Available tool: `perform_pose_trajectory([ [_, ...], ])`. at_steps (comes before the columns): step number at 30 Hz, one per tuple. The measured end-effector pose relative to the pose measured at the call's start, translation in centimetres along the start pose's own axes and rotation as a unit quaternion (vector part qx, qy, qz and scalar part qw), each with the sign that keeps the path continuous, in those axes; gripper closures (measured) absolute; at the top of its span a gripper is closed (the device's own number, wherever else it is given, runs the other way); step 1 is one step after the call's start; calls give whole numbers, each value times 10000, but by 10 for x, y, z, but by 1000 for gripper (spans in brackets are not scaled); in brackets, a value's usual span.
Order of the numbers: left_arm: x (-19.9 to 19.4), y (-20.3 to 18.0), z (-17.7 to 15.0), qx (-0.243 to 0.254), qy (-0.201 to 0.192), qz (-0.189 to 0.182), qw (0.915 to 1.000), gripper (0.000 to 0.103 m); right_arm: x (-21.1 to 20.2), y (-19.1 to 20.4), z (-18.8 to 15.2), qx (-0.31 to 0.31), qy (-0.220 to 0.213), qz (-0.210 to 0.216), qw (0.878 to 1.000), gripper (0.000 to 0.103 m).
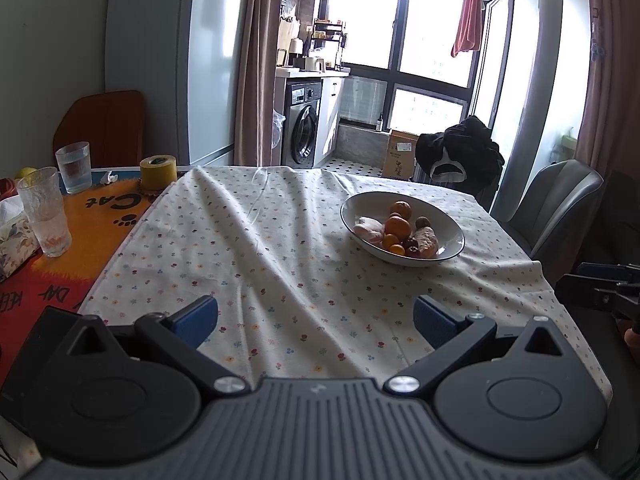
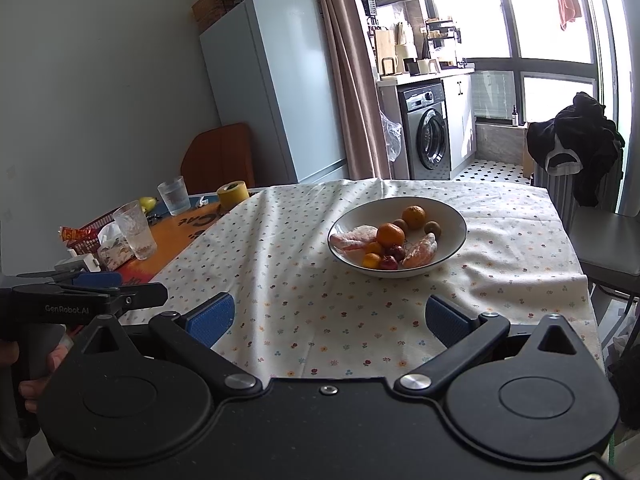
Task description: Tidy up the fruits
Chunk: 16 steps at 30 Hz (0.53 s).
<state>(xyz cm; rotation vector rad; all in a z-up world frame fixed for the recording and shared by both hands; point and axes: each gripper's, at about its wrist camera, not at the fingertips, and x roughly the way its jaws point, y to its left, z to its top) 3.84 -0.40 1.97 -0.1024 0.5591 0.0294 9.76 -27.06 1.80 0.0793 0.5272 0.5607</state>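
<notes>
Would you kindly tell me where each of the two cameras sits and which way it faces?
Left wrist: on the left gripper, open, facing across the floral tablecloth toward the white fruit bowl; the right gripper shows at its right edge.
Right wrist: on the right gripper, open, facing likewise; the left gripper and fingers show left.
Shared: bowl, tablecloth, yellow tape roll, washing machine.

Two near-parallel views, shared bowl (image 1: 402, 236)

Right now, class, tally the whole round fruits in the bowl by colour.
Orange fruits: 4
Red fruits: 2
Brown fruits: 2 clearly seen; a smaller third may sit beside them
Total: 8
</notes>
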Motion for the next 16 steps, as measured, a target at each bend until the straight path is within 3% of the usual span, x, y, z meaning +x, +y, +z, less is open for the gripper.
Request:
perform_pose_trajectory([
  [16, 1, -2, -2, 50, 15, -21, 10000, 0, 0, 1, 0, 3, 10, -9, 10000, 0],
])
